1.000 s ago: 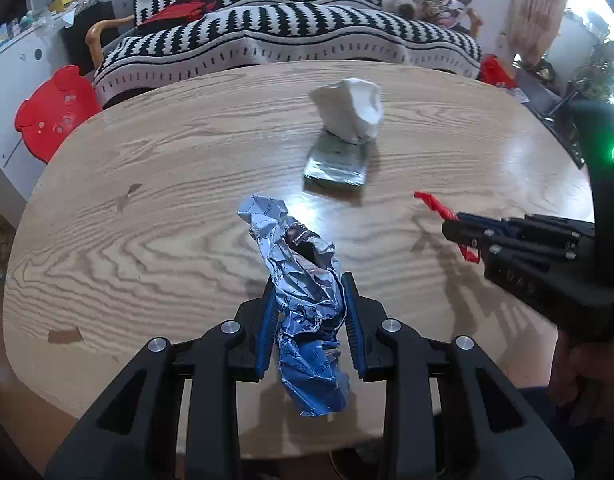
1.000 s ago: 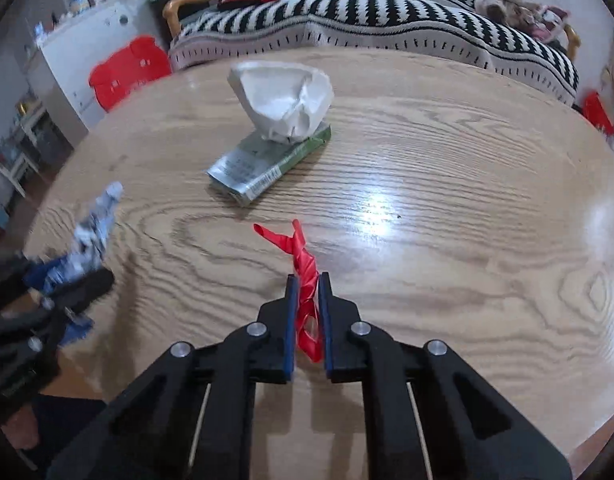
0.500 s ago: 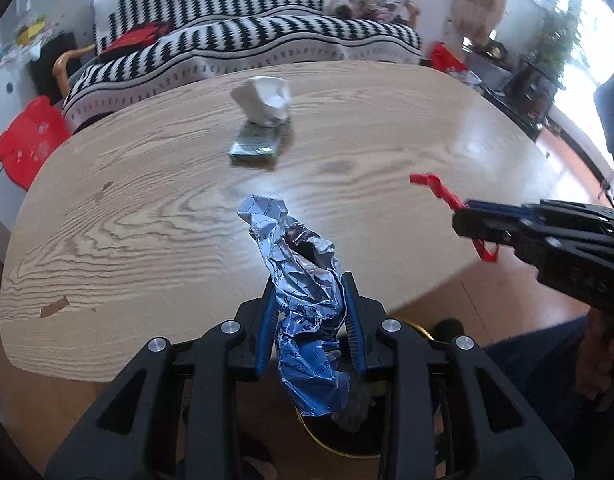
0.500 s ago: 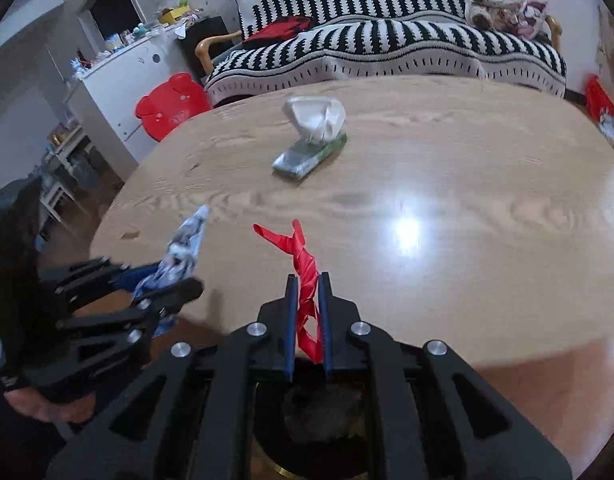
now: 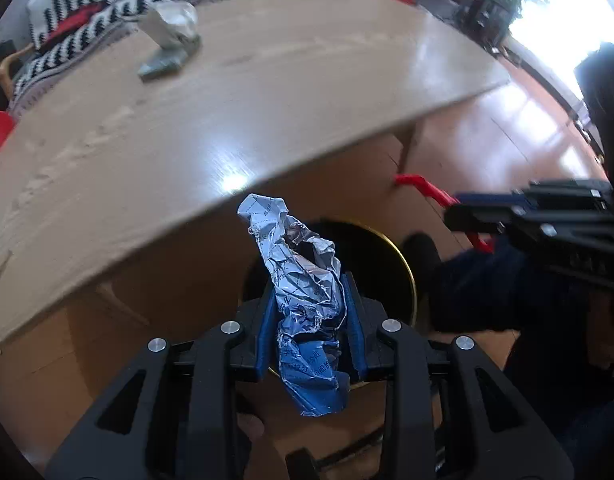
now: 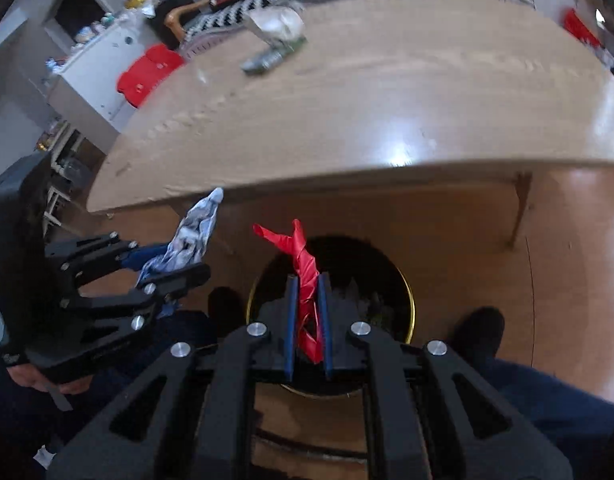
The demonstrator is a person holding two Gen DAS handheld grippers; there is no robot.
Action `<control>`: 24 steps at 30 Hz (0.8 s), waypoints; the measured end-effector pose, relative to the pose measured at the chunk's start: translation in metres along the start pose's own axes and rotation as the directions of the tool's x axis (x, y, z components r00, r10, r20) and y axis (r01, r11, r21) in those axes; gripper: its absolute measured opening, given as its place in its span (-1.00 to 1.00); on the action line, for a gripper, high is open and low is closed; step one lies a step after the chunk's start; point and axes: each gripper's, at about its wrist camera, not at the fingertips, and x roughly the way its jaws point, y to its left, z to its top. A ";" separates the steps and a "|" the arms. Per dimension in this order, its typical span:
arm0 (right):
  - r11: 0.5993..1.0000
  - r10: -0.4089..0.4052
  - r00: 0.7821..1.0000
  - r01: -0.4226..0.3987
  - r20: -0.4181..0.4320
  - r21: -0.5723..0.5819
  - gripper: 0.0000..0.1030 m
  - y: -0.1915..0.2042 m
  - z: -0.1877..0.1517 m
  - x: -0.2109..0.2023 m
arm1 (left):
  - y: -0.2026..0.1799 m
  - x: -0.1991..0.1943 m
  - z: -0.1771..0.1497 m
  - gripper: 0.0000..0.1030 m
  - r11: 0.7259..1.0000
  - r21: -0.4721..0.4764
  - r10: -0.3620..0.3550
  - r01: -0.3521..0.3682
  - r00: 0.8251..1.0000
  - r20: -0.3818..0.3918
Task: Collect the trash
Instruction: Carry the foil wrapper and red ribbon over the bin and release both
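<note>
Two wrappers gripped (one bin [image 6: 410,304]).

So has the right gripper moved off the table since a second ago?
Yes. The right gripper, shut on the red wrapper, has pulled back past the table edge and is now over the bin.

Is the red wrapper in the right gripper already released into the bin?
No. The right gripper is shut on the red wrapper, held above the bin.

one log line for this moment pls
left claw: shut on crumpled silver-blue foil wrapper | right claw: shut on twisted red plastic wrapper | both above gold-rimmed black bin
</note>
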 end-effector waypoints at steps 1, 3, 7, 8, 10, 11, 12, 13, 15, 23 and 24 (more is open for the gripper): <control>1.000 0.003 1.000 -0.003 -0.007 0.008 -0.79 -0.001 0.000 0.002 | -0.001 0.004 -0.001 -0.42 1.000 0.001 -0.006 0.006 1.000 -0.010; 1.000 0.009 1.000 -0.009 -0.018 0.010 -0.79 -0.001 0.001 0.004 | -0.002 0.012 -0.002 -0.42 1.000 -0.006 -0.021 0.021 0.999 -0.038; 1.000 0.022 0.999 -0.023 -0.024 -0.001 -0.79 0.005 0.004 0.005 | 0.001 0.019 -0.002 -0.41 0.998 -0.042 -0.049 0.046 0.997 -0.061; 1.000 0.022 0.999 -0.023 -0.024 -0.009 -0.79 0.007 0.003 0.005 | 0.002 0.020 -0.002 -0.41 0.998 -0.049 -0.052 0.049 0.997 -0.062; 1.000 0.026 0.999 -0.026 -0.027 -0.013 -0.79 0.008 0.004 0.006 | 0.002 0.022 -0.002 -0.41 0.998 -0.050 -0.049 0.046 0.997 -0.064; 1.000 0.027 0.999 -0.027 -0.029 -0.013 -0.79 0.008 0.005 0.006 | 0.003 0.022 -0.002 -0.41 0.998 -0.051 -0.047 0.044 0.997 -0.063; 1.000 0.028 0.999 -0.028 -0.031 -0.013 -0.79 0.008 0.005 0.006 | 0.003 0.022 -0.002 -0.41 0.998 -0.050 -0.047 0.044 0.997 -0.062; 0.999 0.029 0.999 -0.030 -0.032 -0.011 -0.79 0.008 0.005 0.007 | 0.003 0.022 0.000 -0.41 0.998 -0.050 -0.047 0.044 0.997 -0.060; 0.999 0.030 0.999 -0.031 -0.030 -0.011 -0.79 0.008 0.005 0.007 | 0.002 0.020 0.000 -0.41 0.998 -0.048 -0.042 0.040 0.998 -0.055; 1.000 0.028 0.999 -0.029 -0.027 -0.009 -0.79 0.006 0.006 0.006 | 0.004 0.015 0.004 -0.41 0.998 -0.052 -0.036 0.034 0.998 -0.049; 1.000 0.029 0.999 -0.029 -0.027 -0.008 -0.79 0.006 0.007 0.006 | 0.004 0.015 0.005 -0.41 0.998 -0.053 -0.035 0.033 0.998 -0.049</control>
